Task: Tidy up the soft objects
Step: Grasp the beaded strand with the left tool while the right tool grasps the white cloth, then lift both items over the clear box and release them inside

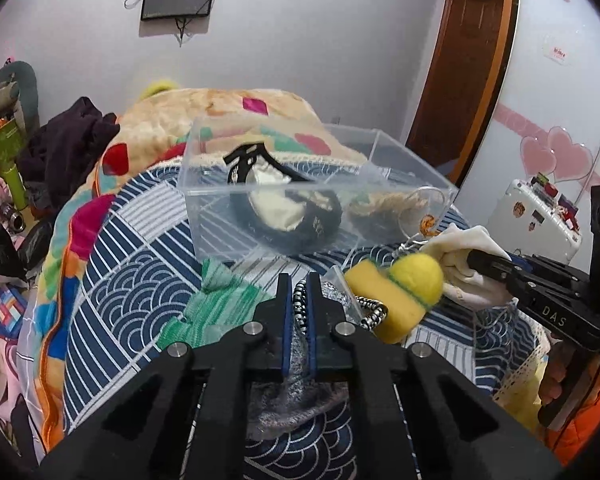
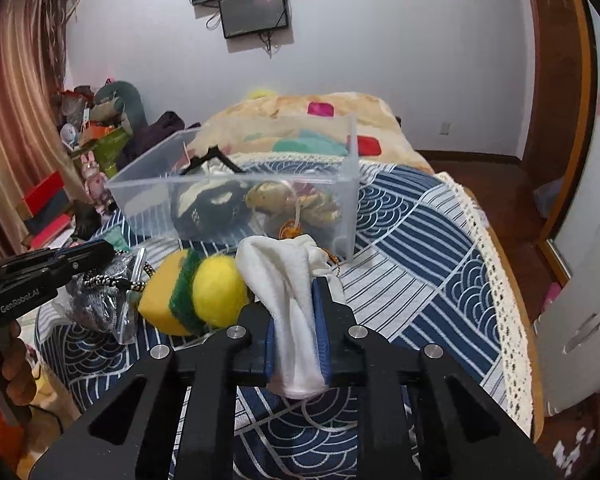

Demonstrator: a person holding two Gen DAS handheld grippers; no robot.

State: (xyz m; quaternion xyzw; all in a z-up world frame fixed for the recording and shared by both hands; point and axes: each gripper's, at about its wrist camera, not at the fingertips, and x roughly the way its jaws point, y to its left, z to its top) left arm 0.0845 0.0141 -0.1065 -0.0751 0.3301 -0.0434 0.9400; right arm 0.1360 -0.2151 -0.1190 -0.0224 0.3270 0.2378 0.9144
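Note:
A clear plastic box stands on the bed and holds a black-and-white soft item and a tan plush. My left gripper is shut on a grey knitted item with a black-and-white cord, just in front of the box; it also shows at the left of the right wrist view. My right gripper is shut on a white cloth, also seen in the left wrist view. A yellow sponge with a green layer and a yellow felt ball lie between the grippers.
A green knitted cloth lies left of my left gripper. A clear plastic bag lies under the corded item. A patterned quilt is bunched behind the box. Toys and boxes stand left of the bed. The bed's lace edge drops off at the right.

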